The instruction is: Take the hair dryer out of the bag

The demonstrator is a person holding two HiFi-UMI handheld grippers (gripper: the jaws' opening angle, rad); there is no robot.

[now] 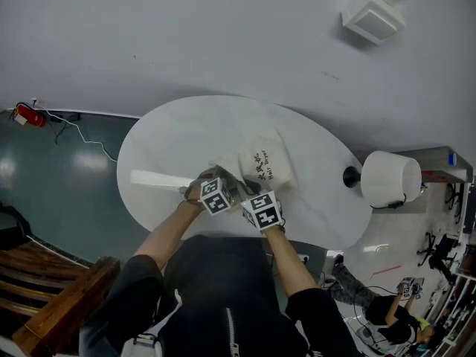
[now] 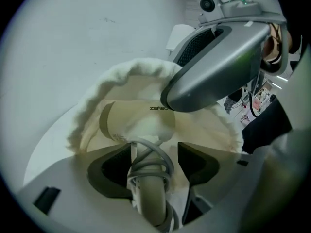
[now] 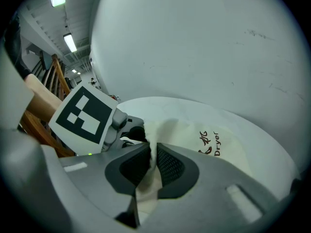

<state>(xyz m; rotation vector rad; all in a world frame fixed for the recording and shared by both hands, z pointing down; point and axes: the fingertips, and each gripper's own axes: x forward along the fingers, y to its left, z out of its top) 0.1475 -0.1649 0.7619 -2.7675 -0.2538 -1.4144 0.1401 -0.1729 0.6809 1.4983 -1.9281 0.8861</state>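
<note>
A cream drawstring bag [image 1: 266, 166] printed "Hair Dryer" lies on the white oval table [image 1: 171, 147]. In the left gripper view its ruffled mouth [image 2: 121, 76] gapes, and the cream hair dryer [image 2: 136, 123] lies inside it. The dryer's handle [image 2: 150, 198], wrapped in a grey cord [image 2: 151, 166], points out toward me. My left gripper [image 2: 154, 152] stands open around that handle, with a gap at the right jaw. Beside it, my right gripper [image 3: 154, 157] is shut on a fold of the bag's rim [image 3: 146, 178] and holds it up. Both grippers sit close together at the bag's near end.
A flat white strip [image 1: 160, 178] lies on the table left of the grippers. A white drum-shaped object [image 1: 390, 178] stands off the table's right end. A wooden chair [image 1: 59, 303] is at lower left. A person [image 1: 387, 311] sits on the floor at lower right.
</note>
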